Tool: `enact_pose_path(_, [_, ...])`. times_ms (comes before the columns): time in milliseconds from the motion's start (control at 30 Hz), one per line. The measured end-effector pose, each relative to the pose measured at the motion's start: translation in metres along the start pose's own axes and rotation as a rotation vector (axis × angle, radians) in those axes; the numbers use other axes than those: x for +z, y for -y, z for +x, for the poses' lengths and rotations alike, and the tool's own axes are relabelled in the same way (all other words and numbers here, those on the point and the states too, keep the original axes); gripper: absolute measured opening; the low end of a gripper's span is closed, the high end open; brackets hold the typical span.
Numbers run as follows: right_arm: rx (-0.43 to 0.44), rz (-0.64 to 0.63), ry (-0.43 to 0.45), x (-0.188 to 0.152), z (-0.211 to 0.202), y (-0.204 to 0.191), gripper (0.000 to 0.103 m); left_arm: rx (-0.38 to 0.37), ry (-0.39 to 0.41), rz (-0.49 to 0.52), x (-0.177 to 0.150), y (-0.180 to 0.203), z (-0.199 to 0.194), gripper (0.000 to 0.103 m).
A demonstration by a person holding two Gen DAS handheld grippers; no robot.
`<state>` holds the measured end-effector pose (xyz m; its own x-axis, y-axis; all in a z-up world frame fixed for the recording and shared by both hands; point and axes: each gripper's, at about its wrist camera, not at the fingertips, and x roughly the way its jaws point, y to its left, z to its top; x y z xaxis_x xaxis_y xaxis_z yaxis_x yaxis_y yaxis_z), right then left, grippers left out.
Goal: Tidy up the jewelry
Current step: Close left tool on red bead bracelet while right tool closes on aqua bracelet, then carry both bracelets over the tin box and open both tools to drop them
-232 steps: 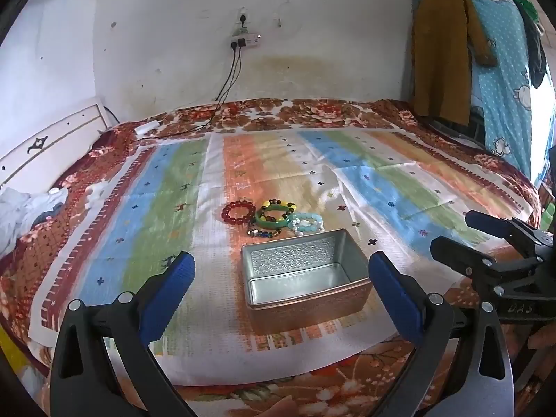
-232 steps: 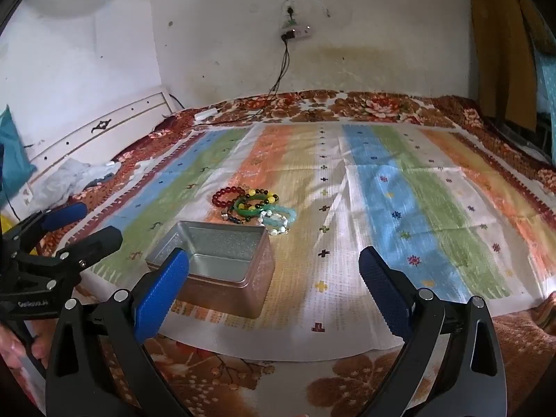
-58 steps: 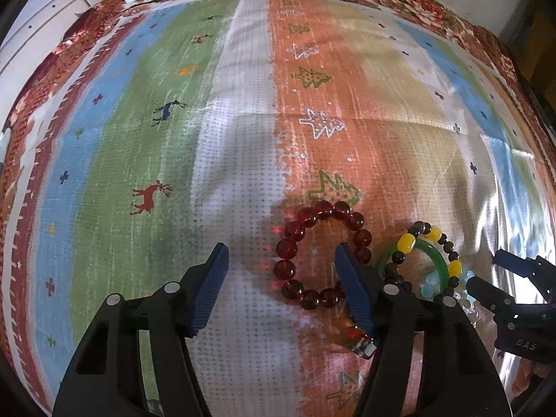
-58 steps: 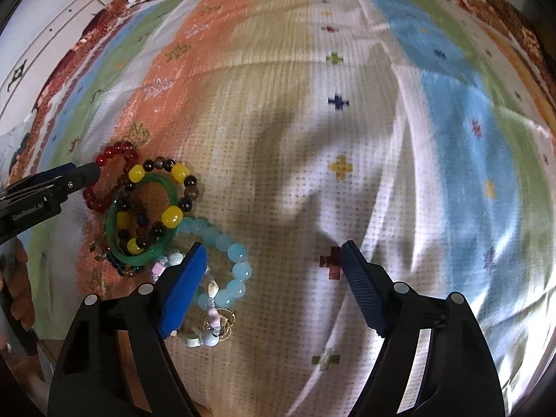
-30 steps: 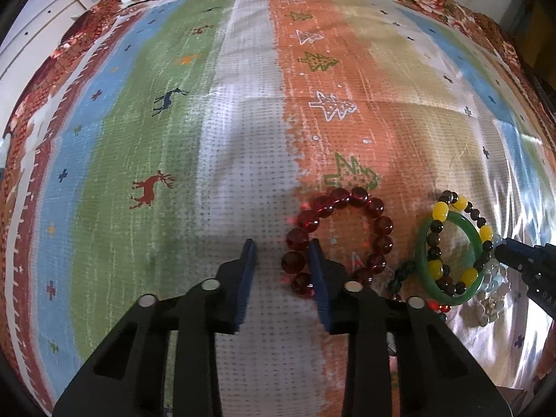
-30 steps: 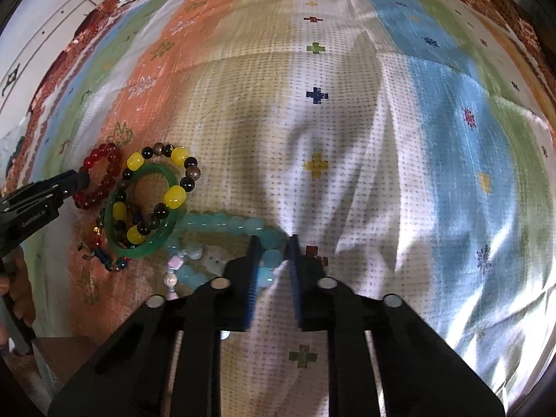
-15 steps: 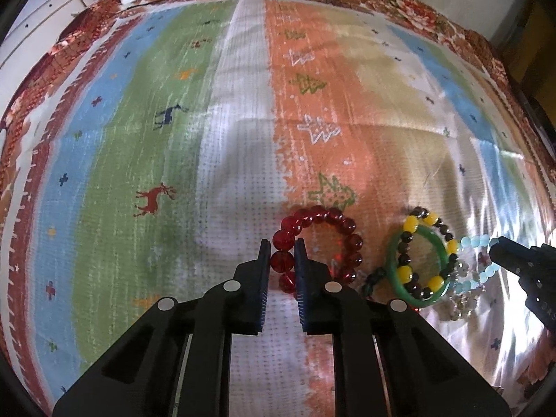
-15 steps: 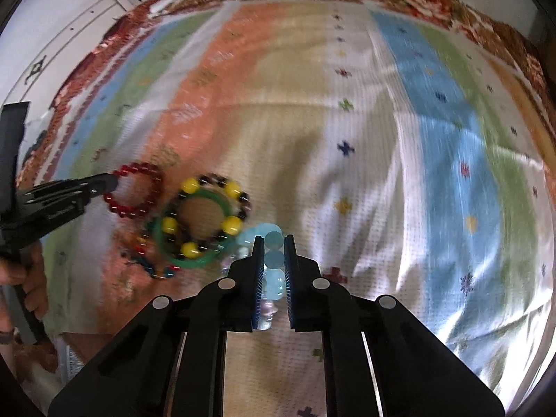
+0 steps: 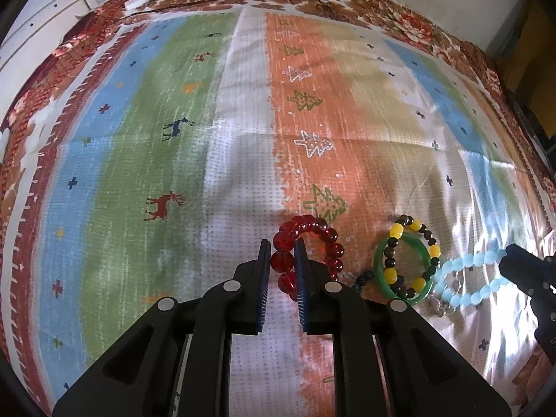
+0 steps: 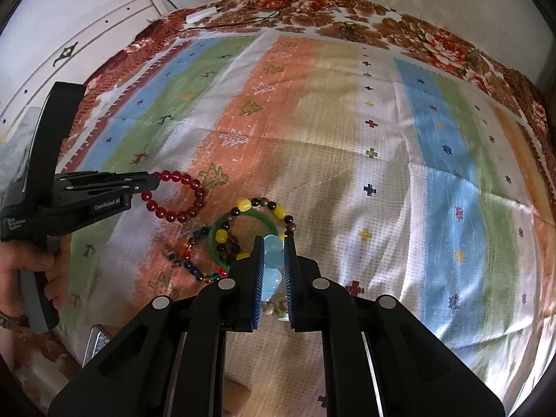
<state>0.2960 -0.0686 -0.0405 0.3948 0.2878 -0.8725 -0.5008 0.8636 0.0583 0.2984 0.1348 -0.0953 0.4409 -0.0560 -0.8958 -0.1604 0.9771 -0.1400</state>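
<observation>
My left gripper [image 9: 282, 259] is shut on the red bead bracelet [image 9: 305, 250], whose loop hangs just above the striped cloth [image 9: 243, 139]. The right wrist view shows that same red bead bracelet [image 10: 177, 196] at the tip of the left gripper [image 10: 153, 186]. My right gripper [image 10: 272, 243] is shut on the pale blue bead bracelet [image 10: 271, 260], lifted off the cloth. In the left wrist view the pale blue bead bracelet [image 9: 465, 274] dangles from the right gripper [image 9: 510, 253]. A green bangle [image 9: 403, 266] and a yellow-and-dark bead bracelet [image 9: 413, 253] lie between the grippers.
A small dark multicoloured bead strand [image 10: 194, 260] lies beside the green bangle [image 10: 243, 239]. A corner of the metal tin [image 10: 95, 344] shows at the lower left. A hand [image 10: 41, 267] holds the left gripper's handle. A cable [image 10: 243, 17] runs along the bed's far edge.
The left jaws shut on the red bracelet and lifted it a little. The right gripper rose higher with the pale blue bracelet, pulling it clear of the green bangle.
</observation>
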Motion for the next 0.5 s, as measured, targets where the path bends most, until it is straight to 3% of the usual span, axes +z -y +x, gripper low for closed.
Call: enact_pose_path(500, [0.02, 0.003, 0.008, -0.004, -0.007, -0.004, 0.012, -0.058, 0.065, 0.023, -0.004, 0.019, -0.04, 0.013])
